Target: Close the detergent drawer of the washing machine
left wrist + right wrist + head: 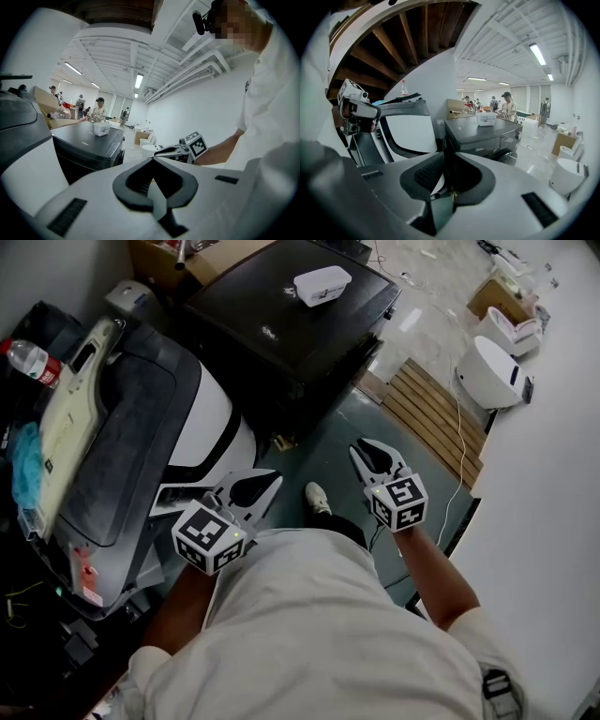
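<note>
Sam: Shirt (pixel 319 634) comes first, white and right under the head camera. What is past it?
Lou: Two tongs held out in the air. The left tongs (pixel 268 481) are pinched together with nothing in them. The right tongs (pixel 365 452) are the same. Neither one touches anything.
Sam: Where is the washing machine (pixel 208 423)?
Lou: On the left, just beside the left tongs. A black machine (pixel 291 324) sits farther off, with a white box (pixel 322 284) on top.
Sam: And the soap drawer?
Lou: I cannot pick it out from up here.
Sam: What does the left gripper view show?
Lou: The jaws meet at the tips, empty. They point at the far room. The washing machine only peeks in at the left edge.
Sam: And the right gripper view?
Lou: Jaws together too, nothing held. The washing machine is to the left and the black machine is straight ahead. I see no soap drawer that I can be sure of.
Sam: So how much is done?
Lou: I think no pushing is going on now. I cannot tell if the soap drawer is out or in. If it is out, the whole job is left: reach over and push it shut.
</note>
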`<state>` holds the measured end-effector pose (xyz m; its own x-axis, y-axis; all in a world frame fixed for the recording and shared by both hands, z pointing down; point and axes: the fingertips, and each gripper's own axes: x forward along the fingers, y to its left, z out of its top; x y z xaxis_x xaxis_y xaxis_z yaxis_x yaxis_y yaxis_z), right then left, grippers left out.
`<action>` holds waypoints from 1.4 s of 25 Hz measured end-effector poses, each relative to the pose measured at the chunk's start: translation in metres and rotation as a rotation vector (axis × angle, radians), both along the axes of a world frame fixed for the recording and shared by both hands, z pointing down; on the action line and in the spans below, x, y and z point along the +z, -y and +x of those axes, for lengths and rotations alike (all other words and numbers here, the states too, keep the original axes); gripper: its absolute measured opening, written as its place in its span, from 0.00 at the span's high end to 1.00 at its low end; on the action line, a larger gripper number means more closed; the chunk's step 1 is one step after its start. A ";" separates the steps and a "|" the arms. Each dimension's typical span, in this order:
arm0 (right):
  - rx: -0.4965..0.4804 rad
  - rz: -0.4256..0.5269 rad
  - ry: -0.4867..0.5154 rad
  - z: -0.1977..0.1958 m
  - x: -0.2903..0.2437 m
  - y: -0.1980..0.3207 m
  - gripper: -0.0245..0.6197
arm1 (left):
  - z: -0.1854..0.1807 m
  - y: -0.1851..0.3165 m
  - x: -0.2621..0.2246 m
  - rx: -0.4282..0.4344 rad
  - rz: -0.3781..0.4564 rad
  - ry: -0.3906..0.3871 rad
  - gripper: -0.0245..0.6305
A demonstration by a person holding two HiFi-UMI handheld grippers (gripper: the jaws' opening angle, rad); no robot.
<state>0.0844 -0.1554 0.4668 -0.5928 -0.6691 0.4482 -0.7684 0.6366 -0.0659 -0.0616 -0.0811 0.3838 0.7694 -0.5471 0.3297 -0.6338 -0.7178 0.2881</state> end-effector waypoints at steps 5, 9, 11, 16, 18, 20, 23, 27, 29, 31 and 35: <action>0.007 -0.003 0.030 -0.010 -0.013 -0.045 0.84 | -0.007 -0.028 0.002 0.027 0.013 -0.001 0.97; 0.017 0.007 0.048 -0.017 -0.025 -0.075 0.84 | -0.012 -0.048 0.008 0.042 -0.001 -0.012 0.97; 0.025 0.008 0.060 -0.019 -0.030 -0.088 0.84 | -0.014 -0.057 0.010 0.052 -0.003 -0.015 0.97; 0.033 0.012 0.091 -0.024 -0.041 -0.115 0.87 | -0.017 -0.074 0.009 0.071 -0.005 -0.022 0.97; 0.039 0.019 0.099 -0.024 -0.045 -0.122 0.89 | -0.017 -0.080 0.009 0.079 -0.003 -0.021 0.97; 0.047 0.021 0.106 -0.025 -0.047 -0.128 0.89 | -0.018 -0.085 0.008 0.085 -0.001 -0.018 0.97; 0.052 0.019 0.113 -0.026 -0.050 -0.135 0.89 | -0.022 -0.090 0.008 0.087 -0.003 -0.014 0.97; 0.040 0.028 0.113 -0.032 -0.053 -0.140 0.89 | -0.029 -0.094 0.006 0.073 -0.001 -0.012 0.97; 0.031 0.031 0.107 -0.035 -0.055 -0.141 0.90 | -0.031 -0.095 0.005 0.067 0.003 -0.014 0.97; 0.026 0.034 0.102 -0.037 -0.056 -0.141 0.93 | -0.032 -0.096 0.004 0.062 0.004 -0.018 0.97; 0.018 0.041 0.096 -0.039 -0.058 -0.143 0.95 | -0.031 -0.099 0.004 0.058 0.002 -0.027 0.97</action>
<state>0.0452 -0.0122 0.4085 -0.6193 -0.6969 0.3616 -0.7713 0.6261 -0.1143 -0.0922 0.0179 0.3882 0.8082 -0.5023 0.3076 -0.5836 -0.7535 0.3027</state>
